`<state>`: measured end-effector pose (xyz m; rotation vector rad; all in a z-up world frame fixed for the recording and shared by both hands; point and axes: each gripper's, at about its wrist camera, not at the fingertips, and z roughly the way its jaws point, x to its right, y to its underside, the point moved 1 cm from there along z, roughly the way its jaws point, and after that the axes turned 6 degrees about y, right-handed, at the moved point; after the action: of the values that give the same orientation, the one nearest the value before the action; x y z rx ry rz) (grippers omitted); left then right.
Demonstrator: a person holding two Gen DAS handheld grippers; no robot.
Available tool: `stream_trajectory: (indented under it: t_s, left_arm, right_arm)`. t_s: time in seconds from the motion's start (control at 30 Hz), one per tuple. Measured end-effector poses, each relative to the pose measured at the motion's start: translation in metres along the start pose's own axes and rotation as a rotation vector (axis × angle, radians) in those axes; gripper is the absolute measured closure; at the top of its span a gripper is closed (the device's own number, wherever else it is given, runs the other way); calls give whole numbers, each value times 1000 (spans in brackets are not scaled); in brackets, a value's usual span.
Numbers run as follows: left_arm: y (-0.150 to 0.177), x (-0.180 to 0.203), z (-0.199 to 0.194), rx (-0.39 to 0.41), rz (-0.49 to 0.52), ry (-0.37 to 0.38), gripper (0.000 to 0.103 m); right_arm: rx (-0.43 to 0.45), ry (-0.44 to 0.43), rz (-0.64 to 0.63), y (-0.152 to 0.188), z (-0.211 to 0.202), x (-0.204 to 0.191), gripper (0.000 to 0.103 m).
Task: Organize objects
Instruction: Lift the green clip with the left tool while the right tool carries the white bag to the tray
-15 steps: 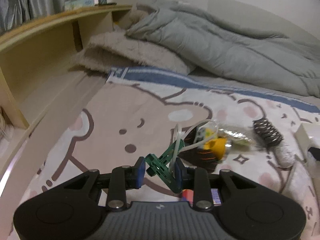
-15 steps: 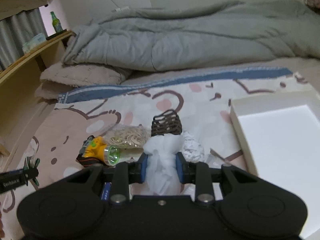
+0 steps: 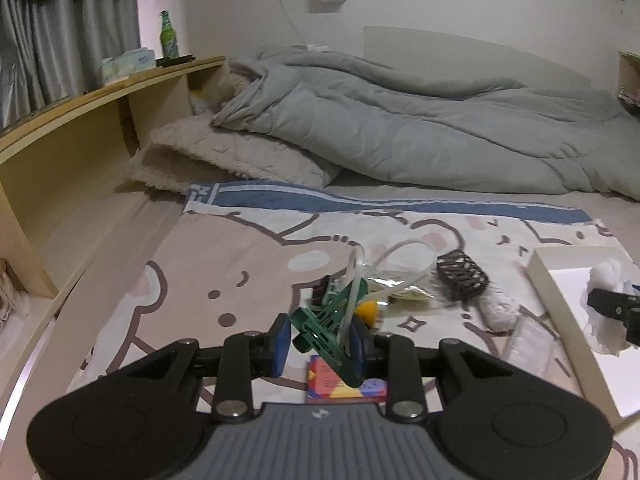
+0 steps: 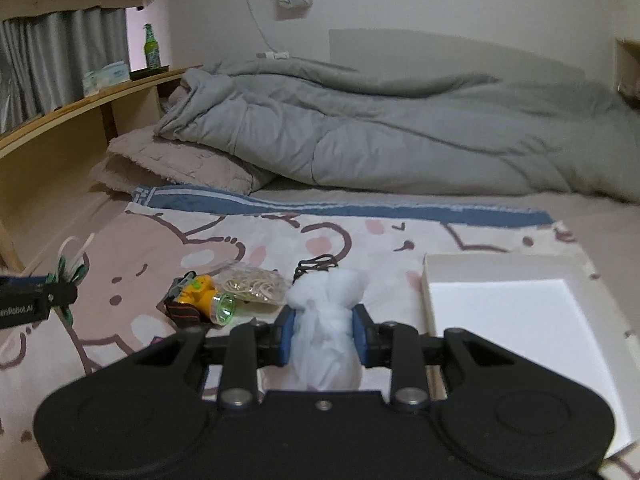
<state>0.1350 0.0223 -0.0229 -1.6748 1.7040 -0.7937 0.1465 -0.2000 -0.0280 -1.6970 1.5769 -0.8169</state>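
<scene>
The left gripper is pinching a green plastic clip that has pale cable ties looped through it, and the bundle is hanging clear of the bed, its cartoon sheet lying below. The clip looks stiff and light, so the blue pads are biting well on its flat body; the ties are springy and are likely to swing, so the clip is the better place to hold. Under this gripper a small red card box is lying on the sheet. Just ahead and to the right of it, a yellow headlamp is sitting beside a clear bag of rubber bands (slippery film, best taken by a bunched corner). Further right a dark mesh hair roller is lying next to a whitish wad, both light and easily crushed. The right gripper is squeezing a white gauzy bundle around its waist; it is soft, nearly weightless, and giving under the pads, so a firm pinch at the middle seems right. To the right of that gripper, near at hand, a shallow white box is lying open on the bed, probably the place where these things belong.
</scene>
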Motion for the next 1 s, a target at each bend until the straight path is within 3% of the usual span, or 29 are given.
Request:
stream_trajectory:
  t_s: [0.4, 0.57, 1.0]
  left_arm:
    - [15, 30, -28, 9, 20, 14, 71]
    - [22, 38, -28, 1, 58, -3, 71]
    - [25, 40, -26, -14, 42, -4, 71]
  right_arm:
    - [16, 26, -68, 14, -42, 7, 71]
    - [16, 38, -62, 19, -50, 14, 71]
    - [-1, 33, -48, 21, -50, 16, 71]
